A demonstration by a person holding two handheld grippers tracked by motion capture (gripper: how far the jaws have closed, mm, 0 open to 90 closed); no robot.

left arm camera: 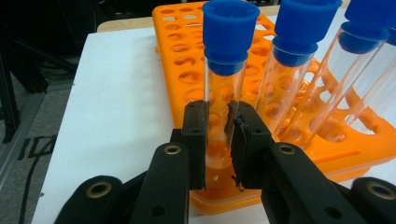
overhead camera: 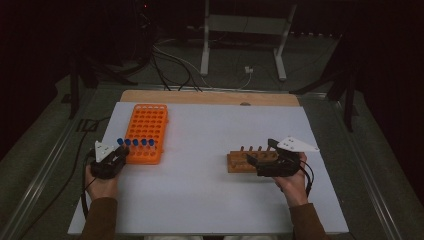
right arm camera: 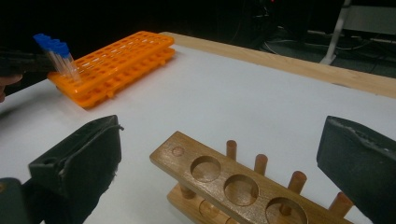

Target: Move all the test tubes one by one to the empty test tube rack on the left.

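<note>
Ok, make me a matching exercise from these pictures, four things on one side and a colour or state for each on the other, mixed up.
Things:
1. left gripper
2. right gripper
3. plastic rack
4. wooden rack

Colour or state:
A. holes all empty
B. orange
C. shut on the end blue-capped tube
D. jaws wide open

Pairs: 1-C, 2-D, 3-B, 4-A

The left gripper [overhead camera: 119, 155] sits at the table's 8 o'clock, jaws clamped on a tube [left arm camera: 223, 93]. The right gripper [overhead camera: 260, 159], at 4 o'clock, points toward 9 o'clock with jaws spread wide, gripping nothing.
</note>
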